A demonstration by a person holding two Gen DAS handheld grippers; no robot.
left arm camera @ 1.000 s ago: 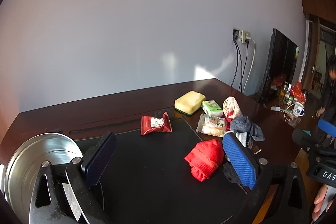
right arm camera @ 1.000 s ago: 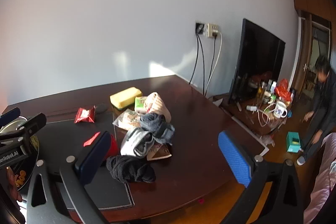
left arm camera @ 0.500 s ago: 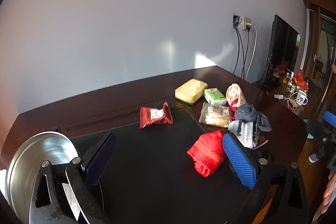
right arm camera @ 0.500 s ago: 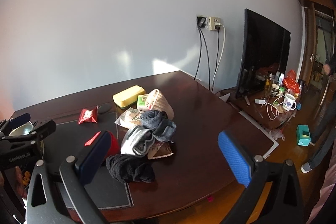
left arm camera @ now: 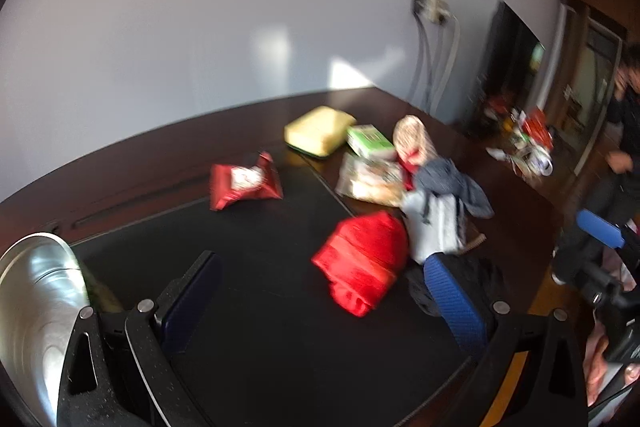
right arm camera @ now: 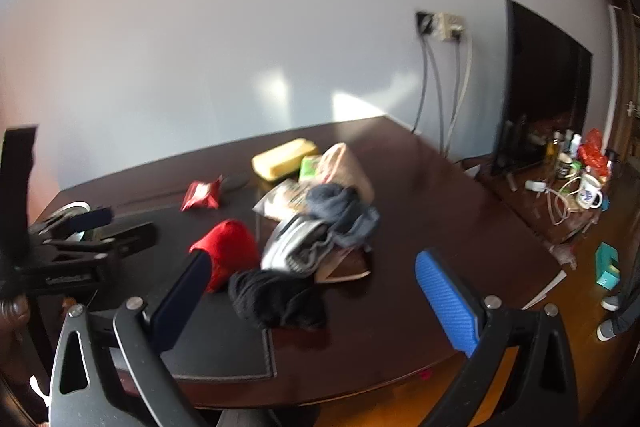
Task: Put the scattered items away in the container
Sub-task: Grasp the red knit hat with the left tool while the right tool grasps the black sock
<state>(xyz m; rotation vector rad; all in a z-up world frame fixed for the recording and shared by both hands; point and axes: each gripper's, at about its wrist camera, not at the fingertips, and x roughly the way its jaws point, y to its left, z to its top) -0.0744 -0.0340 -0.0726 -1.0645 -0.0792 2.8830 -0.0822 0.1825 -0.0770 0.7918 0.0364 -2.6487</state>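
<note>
Crumpled red knit cloth [left arm camera: 362, 259] beside round shiny metal bowl [left arm camera: 38, 303].

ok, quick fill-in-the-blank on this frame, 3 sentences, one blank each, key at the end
1. Both the left tool and the right tool are ____, holding nothing.
2. The folded cloth lying on the black mat is ____ in colour.
3. The yellow sponge lies beside a ____ packet.

Missing words: open; red; green
</note>
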